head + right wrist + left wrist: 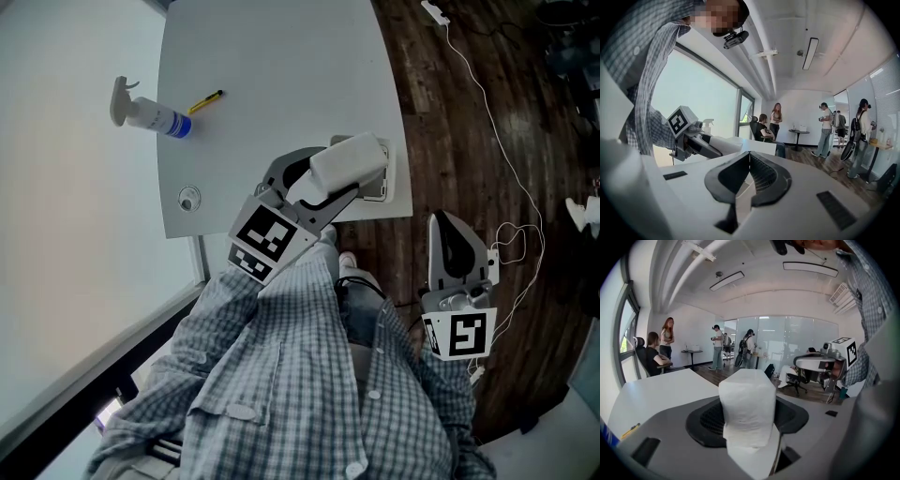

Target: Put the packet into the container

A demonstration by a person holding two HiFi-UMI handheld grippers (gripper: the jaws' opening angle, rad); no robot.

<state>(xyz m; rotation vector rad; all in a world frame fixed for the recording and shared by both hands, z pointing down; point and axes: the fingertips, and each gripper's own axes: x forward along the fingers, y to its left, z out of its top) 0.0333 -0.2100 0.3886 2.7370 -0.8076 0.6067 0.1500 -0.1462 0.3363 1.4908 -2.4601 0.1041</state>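
A white soft packet (347, 164) sits between the jaws of my left gripper (339, 183), which is shut on it. The packet hangs just above a white container (386, 184) at the right front corner of the table (272, 75). In the left gripper view the packet (747, 406) stands upright in that gripper (749, 427) and hides the container. My right gripper (448, 221) is off the table over the wooden floor, its jaws touching and nothing in them. In the right gripper view its tips (750, 154) meet, and the left gripper (691, 133) shows at the left.
A spray bottle (150, 115) and a yellow pen (205, 101) lie at the far left of the table, and a round grommet (189, 198) near its front edge. A white cable (506, 159) runs across the floor. Several people (717, 347) stand farther back in the room.
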